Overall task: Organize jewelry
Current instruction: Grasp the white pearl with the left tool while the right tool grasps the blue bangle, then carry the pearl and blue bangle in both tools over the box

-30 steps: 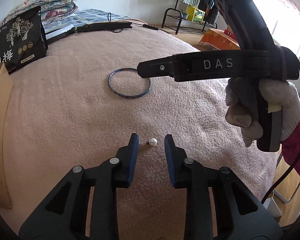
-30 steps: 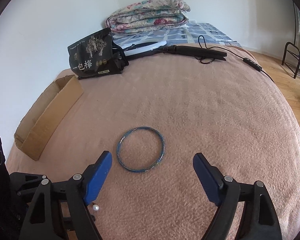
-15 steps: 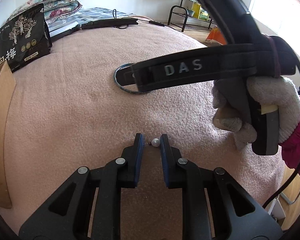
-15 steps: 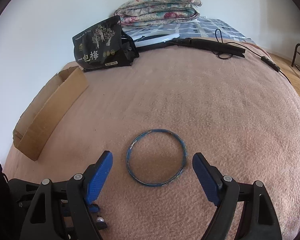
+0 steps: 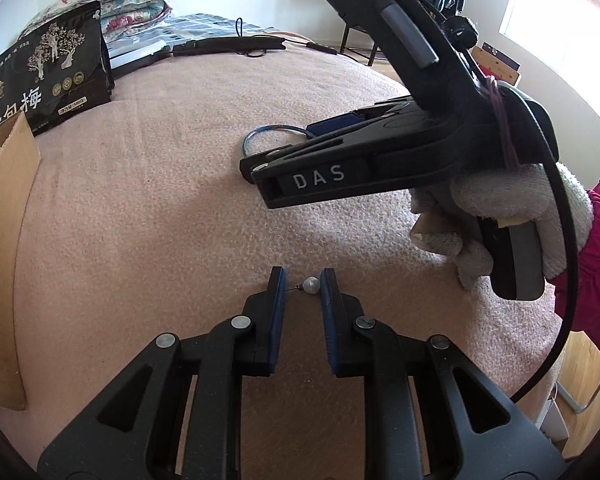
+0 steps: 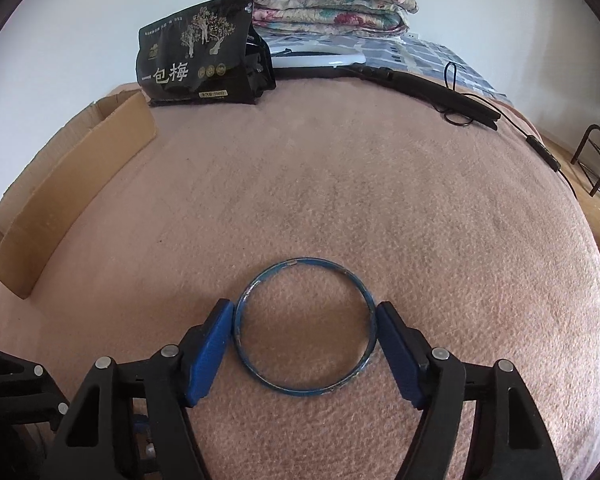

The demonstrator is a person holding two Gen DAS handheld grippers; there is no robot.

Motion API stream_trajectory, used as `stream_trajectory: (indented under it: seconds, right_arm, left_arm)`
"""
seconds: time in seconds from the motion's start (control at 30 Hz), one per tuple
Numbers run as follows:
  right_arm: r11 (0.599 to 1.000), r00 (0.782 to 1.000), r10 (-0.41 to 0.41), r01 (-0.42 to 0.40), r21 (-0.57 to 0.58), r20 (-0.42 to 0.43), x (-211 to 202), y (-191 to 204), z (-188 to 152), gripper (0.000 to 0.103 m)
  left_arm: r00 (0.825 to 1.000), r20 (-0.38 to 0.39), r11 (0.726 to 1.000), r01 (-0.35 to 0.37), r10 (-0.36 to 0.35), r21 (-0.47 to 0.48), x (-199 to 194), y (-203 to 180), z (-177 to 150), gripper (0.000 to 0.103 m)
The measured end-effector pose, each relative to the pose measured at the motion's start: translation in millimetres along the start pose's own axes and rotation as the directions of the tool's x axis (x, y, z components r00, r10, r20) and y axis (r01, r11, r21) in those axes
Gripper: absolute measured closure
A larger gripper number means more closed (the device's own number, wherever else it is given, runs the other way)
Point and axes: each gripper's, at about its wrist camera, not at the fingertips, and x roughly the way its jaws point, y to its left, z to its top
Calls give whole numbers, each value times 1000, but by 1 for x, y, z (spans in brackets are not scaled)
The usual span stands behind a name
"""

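Fuzzy, matt pink fleece blanket (image 6: 340, 184) across the middle. Glossy pearl earring (image 5: 311, 285) at lower centre, on thin wire. Blue bangle (image 6: 305, 326), worn and scuffed. Matt brown cardboard box (image 6: 60, 184) at left; shiny black foil bag (image 6: 198, 52) upper left. Knitted cloth glove (image 5: 512, 216) at right.

Your left black plastic two-finger gripper (image 5: 302, 280) has blue pads lining its fingers (image 5: 277, 300) and round silver screws at each pivot. Your right black plastic gripper (image 6: 304, 322) matches it, with white "DAS" lettering on its side, a lit green dot and a black cable. Your right hand (image 5: 512, 216) wears an off-white knitted glove and a magenta sleeve.
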Motion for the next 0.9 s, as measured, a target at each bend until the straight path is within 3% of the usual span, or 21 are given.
stream_trajectory:
  seconds: [0.57, 0.9]
  right_arm:
    - [998, 1000, 9, -10, 58, 25, -32, -5, -16, 29]
    - [999, 998, 15, -17, 28, 53, -64, 13, -22, 29]
  left_arm:
    - [999, 41, 997, -30, 33, -68, -36, 27, -9, 87]
    - [993, 97, 992, -50, 61, -113, -71, 43, -11, 87]
